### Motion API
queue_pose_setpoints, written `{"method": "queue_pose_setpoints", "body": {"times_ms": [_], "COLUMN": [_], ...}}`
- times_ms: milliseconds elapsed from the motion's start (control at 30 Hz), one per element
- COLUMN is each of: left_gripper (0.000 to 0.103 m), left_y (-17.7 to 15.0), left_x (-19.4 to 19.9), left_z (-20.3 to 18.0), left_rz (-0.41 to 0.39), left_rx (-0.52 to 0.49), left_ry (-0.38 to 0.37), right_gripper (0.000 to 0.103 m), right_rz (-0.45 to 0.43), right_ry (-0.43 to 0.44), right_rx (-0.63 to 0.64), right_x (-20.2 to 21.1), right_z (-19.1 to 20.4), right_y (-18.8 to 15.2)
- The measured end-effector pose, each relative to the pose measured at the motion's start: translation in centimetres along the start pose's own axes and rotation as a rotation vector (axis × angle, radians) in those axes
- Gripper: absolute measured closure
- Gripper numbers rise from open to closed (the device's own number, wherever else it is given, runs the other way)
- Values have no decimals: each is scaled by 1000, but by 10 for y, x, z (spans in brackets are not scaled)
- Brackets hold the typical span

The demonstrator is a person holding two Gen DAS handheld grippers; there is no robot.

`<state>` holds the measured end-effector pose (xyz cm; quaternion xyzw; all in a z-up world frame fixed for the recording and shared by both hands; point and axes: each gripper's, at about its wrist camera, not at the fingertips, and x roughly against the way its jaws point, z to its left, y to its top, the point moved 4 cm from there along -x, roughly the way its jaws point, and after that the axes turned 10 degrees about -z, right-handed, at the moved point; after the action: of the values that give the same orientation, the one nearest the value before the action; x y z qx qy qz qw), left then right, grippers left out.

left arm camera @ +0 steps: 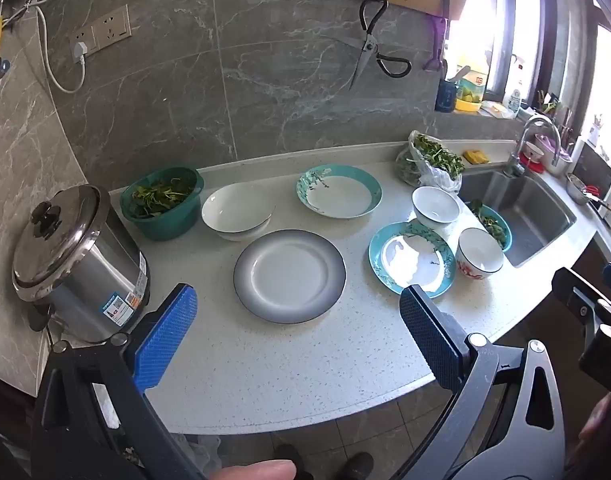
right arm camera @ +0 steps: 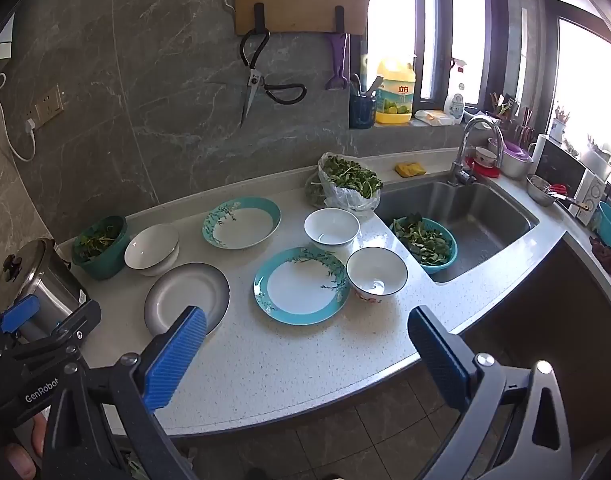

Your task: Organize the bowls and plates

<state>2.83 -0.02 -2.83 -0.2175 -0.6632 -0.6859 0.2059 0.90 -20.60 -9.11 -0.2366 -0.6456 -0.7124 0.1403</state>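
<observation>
On the white counter lie a grey-rimmed plate (left arm camera: 289, 275) (right arm camera: 187, 297), a near teal-rimmed plate (left arm camera: 411, 257) (right arm camera: 301, 285), a far teal-rimmed deep plate (left arm camera: 339, 191) (right arm camera: 241, 223), and stacked white shallow bowls (left arm camera: 237, 212) (right arm camera: 152, 249). A plain white bowl (left arm camera: 435, 205) (right arm camera: 331, 228) and a white bowl with red pattern (left arm camera: 480, 253) (right arm camera: 376, 275) stand by the sink. My left gripper (left arm camera: 297, 340) is open and empty above the counter's front edge. My right gripper (right arm camera: 305, 354) is open and empty too, to the right of the left one.
A steel rice cooker (left arm camera: 77, 264) stands at the left. A green basin of greens (left arm camera: 161, 202) sits behind it. A bag of greens (right arm camera: 347, 184) and a teal basket of greens (right arm camera: 423, 242) are by the sink (right arm camera: 473, 216). Scissors (right arm camera: 261, 80) hang on the wall.
</observation>
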Motion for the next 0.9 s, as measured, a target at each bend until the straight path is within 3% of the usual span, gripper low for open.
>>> {"method": "queue_pose_setpoints", "body": {"times_ms": [900], "left_gripper": [0], "left_y": [-15], "left_x": [-2], "left_z": [1], "left_rz": [14], "left_rx": [-4], "left_ry": [10], "right_gripper": [0], "right_rz": [15], "right_ry": [-3], "right_rx": [9], "right_x": [-5], "right_z": [5], "right_y": [-11]}}
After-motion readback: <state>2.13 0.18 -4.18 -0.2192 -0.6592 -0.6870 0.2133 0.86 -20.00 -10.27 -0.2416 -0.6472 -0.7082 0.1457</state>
